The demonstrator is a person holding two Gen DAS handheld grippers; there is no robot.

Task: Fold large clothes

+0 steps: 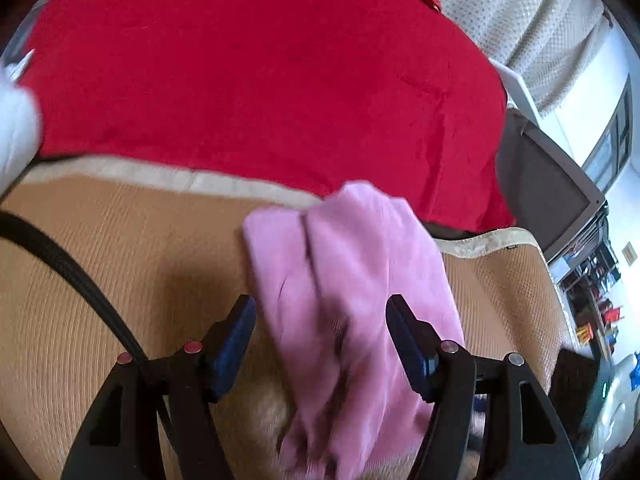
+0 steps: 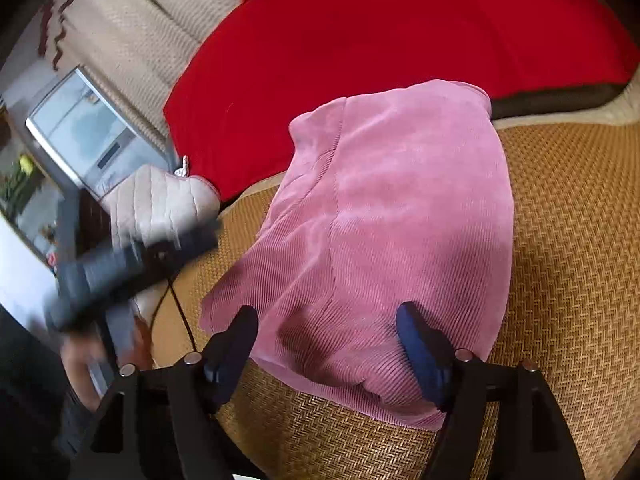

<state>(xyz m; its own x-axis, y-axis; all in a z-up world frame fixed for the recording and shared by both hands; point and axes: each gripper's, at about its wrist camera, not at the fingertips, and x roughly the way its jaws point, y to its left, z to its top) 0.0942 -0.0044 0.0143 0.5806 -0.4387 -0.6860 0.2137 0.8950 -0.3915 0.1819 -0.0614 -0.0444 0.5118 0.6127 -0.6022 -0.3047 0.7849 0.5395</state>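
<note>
- A pink ribbed garment is lying in a compact, doubled-over bundle on the woven straw mat, its far edge reaching just up to the red quilt beyond the mat.
- The right gripper is hanging over the garment's near hem with its jaws spread wide and nothing between them, one blue pad on each side of the cloth; it is likely lining up for a pinch on that hem.
- The left gripper is likewise standing released, its jaws parted around the garment's near end without clamping it. This view is blurred, so contact with the cloth cannot be judged.
- Seen from the right wrist, the left tool is appearing as a dark smear to the garment's left, beside a quilted beige sleeve.
- The bundle is looking well folded already, lengthwise creases showing; a last fold or a smoothing pass seems to be what remains.
- Loose corduroy could slump open if only one layer is caught.
</note>
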